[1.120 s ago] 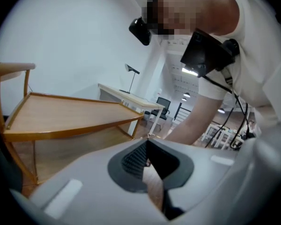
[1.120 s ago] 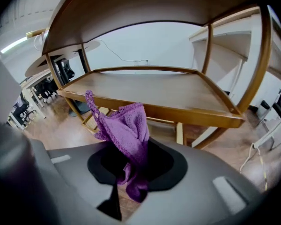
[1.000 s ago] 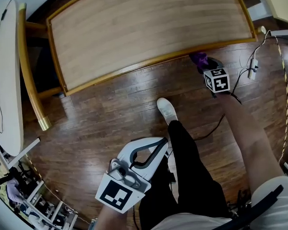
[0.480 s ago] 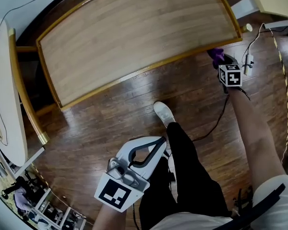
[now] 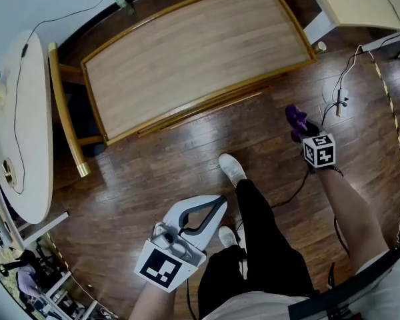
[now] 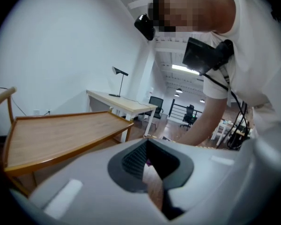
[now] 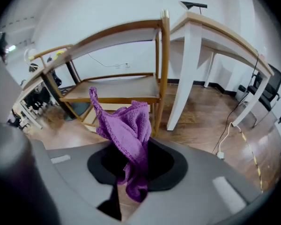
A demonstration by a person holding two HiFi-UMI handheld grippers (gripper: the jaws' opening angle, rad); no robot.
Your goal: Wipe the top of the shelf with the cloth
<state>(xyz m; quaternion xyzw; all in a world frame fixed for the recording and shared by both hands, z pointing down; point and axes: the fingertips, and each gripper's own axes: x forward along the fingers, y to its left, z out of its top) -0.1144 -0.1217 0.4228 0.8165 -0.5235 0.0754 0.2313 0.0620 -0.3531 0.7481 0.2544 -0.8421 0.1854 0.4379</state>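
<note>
My right gripper (image 7: 136, 170) has its jaws clamped on the purple cloth (image 7: 127, 130), which bunches upward from between them. In the head view the cloth is over the wood floor (image 5: 167, 159), near the front edge of the shelf (image 5: 193, 52) but apart from it. My left gripper (image 5: 220, 202) sits low beside my leg (image 5: 267, 245), jaws pressed together on nothing.

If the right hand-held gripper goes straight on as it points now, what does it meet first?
Most likely the wooden shelf: its lower board and corner post stand directly ahead, behind the purple cloth in the right hand-held gripper. Depth is unclear.
</note>
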